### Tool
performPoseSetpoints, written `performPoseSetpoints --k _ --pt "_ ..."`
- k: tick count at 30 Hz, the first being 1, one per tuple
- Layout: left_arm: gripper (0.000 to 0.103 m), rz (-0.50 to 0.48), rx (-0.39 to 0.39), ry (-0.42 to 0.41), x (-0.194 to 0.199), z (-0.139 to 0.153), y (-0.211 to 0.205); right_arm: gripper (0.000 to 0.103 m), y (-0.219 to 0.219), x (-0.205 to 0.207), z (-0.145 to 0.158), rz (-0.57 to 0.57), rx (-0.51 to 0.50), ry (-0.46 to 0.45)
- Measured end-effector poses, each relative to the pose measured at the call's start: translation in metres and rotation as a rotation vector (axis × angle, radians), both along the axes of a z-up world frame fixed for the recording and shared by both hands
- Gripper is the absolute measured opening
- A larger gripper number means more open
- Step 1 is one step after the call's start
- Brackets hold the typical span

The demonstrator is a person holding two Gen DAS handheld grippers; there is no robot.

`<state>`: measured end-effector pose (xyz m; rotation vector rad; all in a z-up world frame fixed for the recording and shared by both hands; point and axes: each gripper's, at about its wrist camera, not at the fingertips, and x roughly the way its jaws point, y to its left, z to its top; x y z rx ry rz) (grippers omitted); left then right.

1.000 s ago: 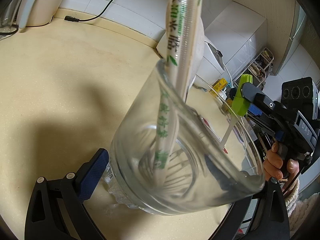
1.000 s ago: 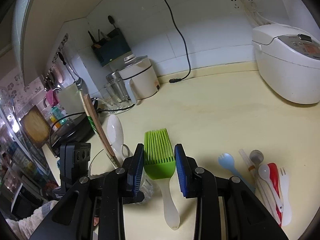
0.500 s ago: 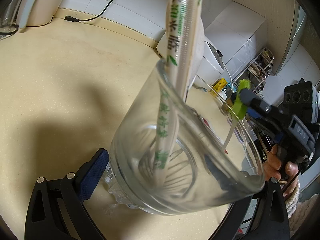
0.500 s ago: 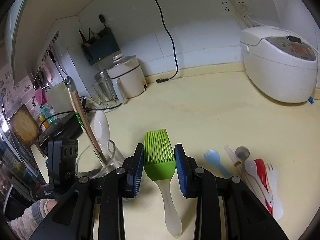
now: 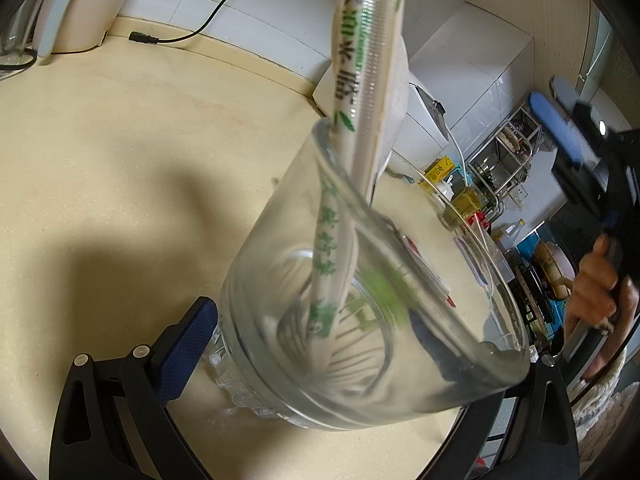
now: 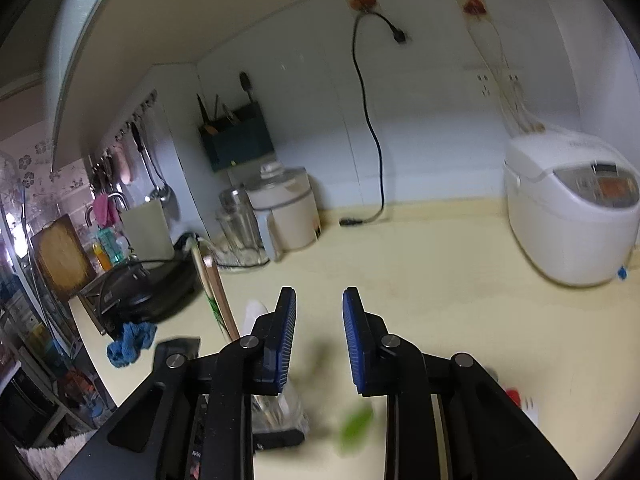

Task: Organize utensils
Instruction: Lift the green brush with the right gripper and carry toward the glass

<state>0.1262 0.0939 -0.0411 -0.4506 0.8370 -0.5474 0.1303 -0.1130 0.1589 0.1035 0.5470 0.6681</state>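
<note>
At the far left of the right wrist view a sink corner holds a wooden board point(image 6: 60, 256), bottles and a black hotplate point(image 6: 148, 292), with a blue cloth point(image 6: 130, 342) lying on the counter edge near it. Farther right, against the white wall, stand a glass jar point(image 6: 240, 228), a white kettle point(image 6: 286, 212) and a dark green holder point(image 6: 238, 138) hung above them. A black cable point(image 6: 370, 128) drops from a wall socket to the cream counter point(image 6: 440, 280).

The left gripper point(image 5: 360, 364) is clenched on a clear glass cup point(image 5: 360, 300), which sits tilted between its blue pads near the counter. In the cup a paper-wrapped pair of chopsticks point(image 5: 360, 80) leans against the rim, and a blurred green brush point(image 5: 386, 288) shows inside or just behind the glass; which of the two cannot be told.

The right gripper point(image 6: 319, 342) hangs above the counter with nothing between its blue pads, the jaws closing on empty air. Below it a green smear, the brush, is blurred near the bottom of that view. In the left wrist view the same gripper is at the far right, with a hand point(image 5: 600, 288) on its handle.

At the far right a white rice cooker point(image 6: 572, 216) sits on the counter, and a red utensil point(image 6: 512, 396) lies near the lower right edge.
</note>
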Motion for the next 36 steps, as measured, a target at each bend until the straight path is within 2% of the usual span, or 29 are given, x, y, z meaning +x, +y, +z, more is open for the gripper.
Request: performPoseSetpoints --k 3,7,10,12,16,20,22,29,33,36 --pt "0.100 0.000 0.000 0.000 0.000 0.000 0.000 0.024 0.003 0.004 0.000 -0.007 -0.022 -0.007" --pt "0.100 0.000 0.000 0.000 0.000 0.000 0.000 0.024 -0.006 0.007 -0.018 -0.026 -0.047 0.047" --pt "0.100 0.000 0.000 0.000 0.000 0.000 0.000 0.026 -0.015 0.007 -0.044 -0.044 -0.104 0.097" --pt "0.100 0.000 0.000 0.000 0.000 0.000 0.000 0.030 -0.019 0.009 -0.066 -0.035 -0.138 0.151" --pt "0.100 0.000 0.000 0.000 0.000 0.000 0.000 0.030 -0.021 0.009 -0.114 -0.028 -0.184 0.256" --pt "0.100 0.000 0.000 0.000 0.000 0.000 0.000 0.036 -0.008 0.006 -0.140 0.010 -0.269 0.269" --pt "0.100 0.000 0.000 0.000 0.000 0.000 0.000 0.036 -0.001 0.006 -0.149 0.008 -0.320 0.260" --pt "0.100 0.000 0.000 0.000 0.000 0.000 0.000 0.042 0.014 0.015 -0.162 0.014 -0.374 0.288" --pt "0.100 0.000 0.000 0.000 0.000 0.000 0.000 0.043 0.026 0.009 -0.163 0.009 -0.461 0.248" --pt "0.100 0.000 0.000 0.000 0.000 0.000 0.000 0.043 0.025 0.010 -0.162 0.007 -0.450 0.261"
